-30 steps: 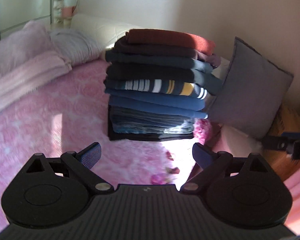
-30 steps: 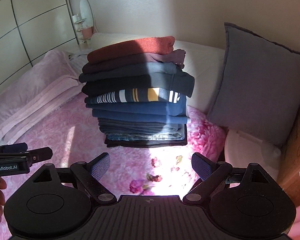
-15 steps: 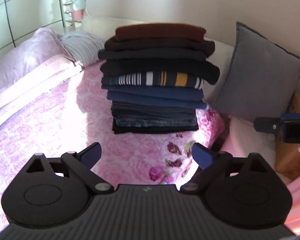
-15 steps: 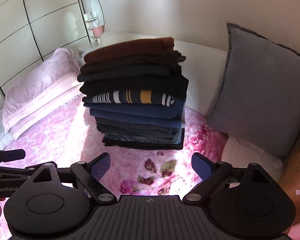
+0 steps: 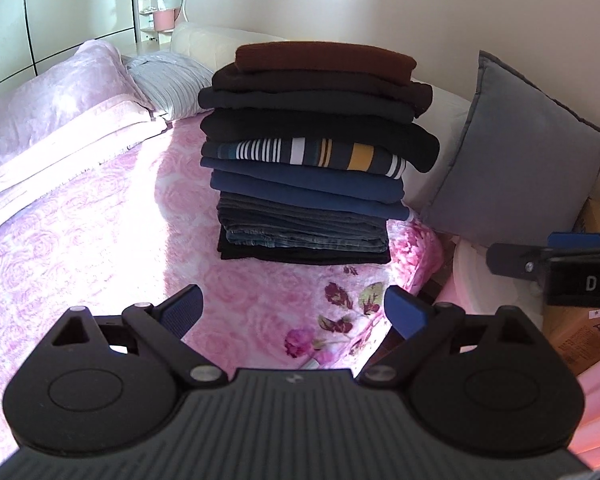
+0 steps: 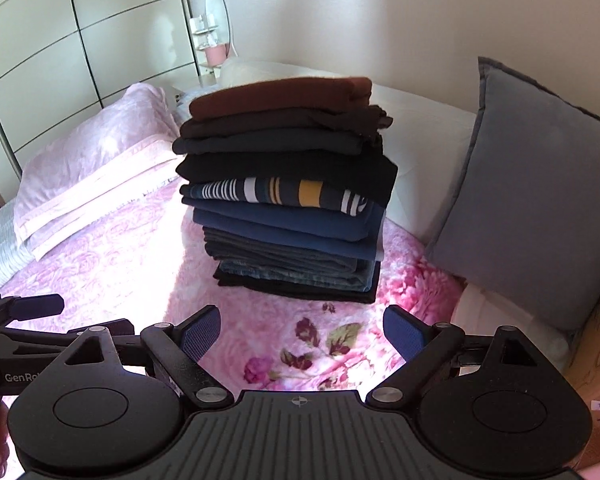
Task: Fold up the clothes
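both the left gripper (image 5: 292, 310) and right gripper (image 6: 302, 328) hung wide apart, holding nothing. the stack (image 5: 312, 152) stood near the bed's (image 5: 80, 240) far right corner, beside a grey cushion (image 5: 516, 152).

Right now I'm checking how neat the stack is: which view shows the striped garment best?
The left wrist view: the striped garment lies nearly square-on, its folded edge visible end to end. The right wrist view shows it at an angle, its right end tucked under the black garment above.
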`<state>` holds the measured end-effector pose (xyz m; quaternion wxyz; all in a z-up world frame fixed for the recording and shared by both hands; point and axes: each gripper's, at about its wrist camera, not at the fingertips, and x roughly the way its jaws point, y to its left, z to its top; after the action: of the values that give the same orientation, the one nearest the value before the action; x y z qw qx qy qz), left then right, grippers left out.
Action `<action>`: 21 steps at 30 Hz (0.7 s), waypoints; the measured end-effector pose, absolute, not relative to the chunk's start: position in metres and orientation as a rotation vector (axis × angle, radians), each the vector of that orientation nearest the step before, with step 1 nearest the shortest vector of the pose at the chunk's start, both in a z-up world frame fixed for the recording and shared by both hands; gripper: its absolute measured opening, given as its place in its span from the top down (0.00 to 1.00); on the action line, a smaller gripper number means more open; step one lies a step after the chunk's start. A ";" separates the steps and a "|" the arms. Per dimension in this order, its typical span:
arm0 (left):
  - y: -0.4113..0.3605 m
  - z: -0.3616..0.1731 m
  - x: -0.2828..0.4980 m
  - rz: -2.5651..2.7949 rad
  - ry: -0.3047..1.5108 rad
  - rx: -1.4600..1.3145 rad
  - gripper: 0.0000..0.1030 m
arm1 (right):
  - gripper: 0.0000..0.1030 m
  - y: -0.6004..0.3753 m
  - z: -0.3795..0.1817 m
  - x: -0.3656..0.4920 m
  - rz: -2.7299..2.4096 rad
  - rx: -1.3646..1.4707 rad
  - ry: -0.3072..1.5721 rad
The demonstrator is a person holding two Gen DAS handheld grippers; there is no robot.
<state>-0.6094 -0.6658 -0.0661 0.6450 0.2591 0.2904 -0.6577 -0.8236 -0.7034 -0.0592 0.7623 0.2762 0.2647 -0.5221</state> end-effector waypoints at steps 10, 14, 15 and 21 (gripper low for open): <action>-0.667 -0.069 -0.613 -1.486 0.649 0.607 0.07 | 0.12 -0.704 -0.063 -0.823 -1.135 0.609 0.589; -0.667 -0.070 -0.612 -1.479 0.652 0.607 0.06 | 0.12 -0.704 -0.064 -0.822 -1.131 0.609 0.594; -0.667 -0.070 -0.612 -1.477 0.653 0.607 0.06 | 0.12 -0.704 -0.065 -0.821 -1.129 0.609 0.596; -0.669 -0.071 -0.610 -1.479 0.658 0.610 0.06 | 0.12 -0.704 -0.066 -0.818 -1.125 0.610 0.603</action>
<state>-0.6104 -0.6686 -0.0713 0.6485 0.2685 0.2896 -0.6507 -0.8183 -0.7040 -0.0661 0.7603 0.2800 0.2769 -0.5166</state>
